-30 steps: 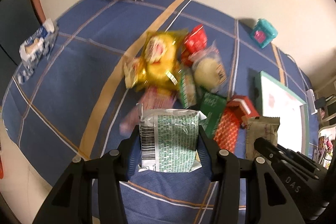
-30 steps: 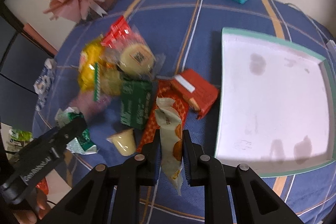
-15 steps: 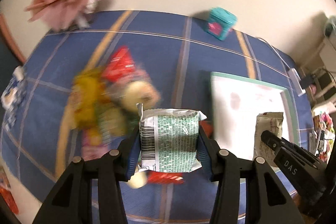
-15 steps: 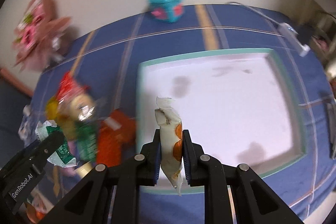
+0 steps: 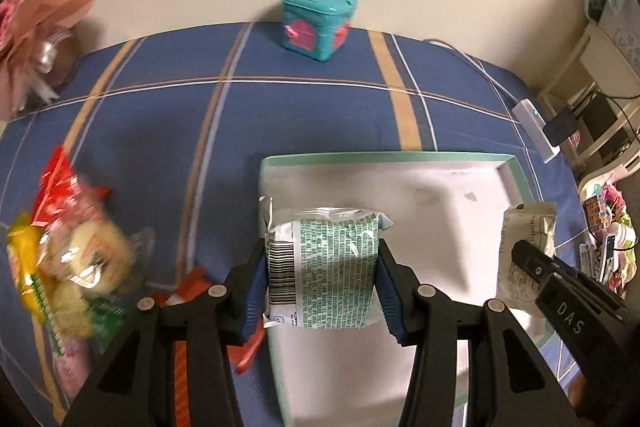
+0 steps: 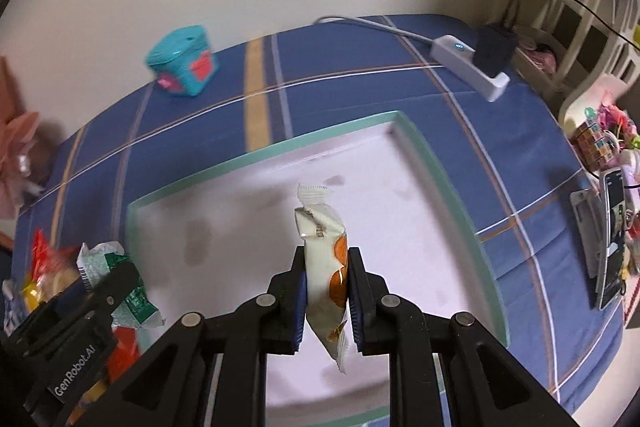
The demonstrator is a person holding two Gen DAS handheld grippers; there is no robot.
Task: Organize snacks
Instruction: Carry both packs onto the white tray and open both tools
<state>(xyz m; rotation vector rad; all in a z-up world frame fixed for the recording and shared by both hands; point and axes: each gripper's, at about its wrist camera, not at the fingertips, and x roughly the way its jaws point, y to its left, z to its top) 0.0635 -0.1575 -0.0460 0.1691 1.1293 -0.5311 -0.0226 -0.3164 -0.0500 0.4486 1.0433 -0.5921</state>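
Note:
My left gripper (image 5: 320, 287) is shut on a silver-green snack packet (image 5: 324, 271), held above the left part of the white tray with a green rim (image 5: 384, 158). My right gripper (image 6: 327, 291) is shut on a cream-and-orange snack packet (image 6: 324, 259), held above the tray (image 6: 264, 151). That packet (image 5: 524, 247) and the right gripper also show at the right of the left wrist view. The left gripper with its green packet (image 6: 116, 283) shows at lower left in the right wrist view. A pile of snacks (image 5: 68, 259) lies on the blue cloth left of the tray.
A teal box with pink patches (image 5: 318, 23) stands at the back near the wall. A pink paper bouquet (image 5: 36, 27) is at the far left. A white power strip with a black plug (image 6: 476, 65) lies at the back right. Phones (image 6: 604, 239) and clutter are at the right edge.
Both grippers have carried their packets to the right, from above the snack pile to above the tray. Both stay shut on their packets.

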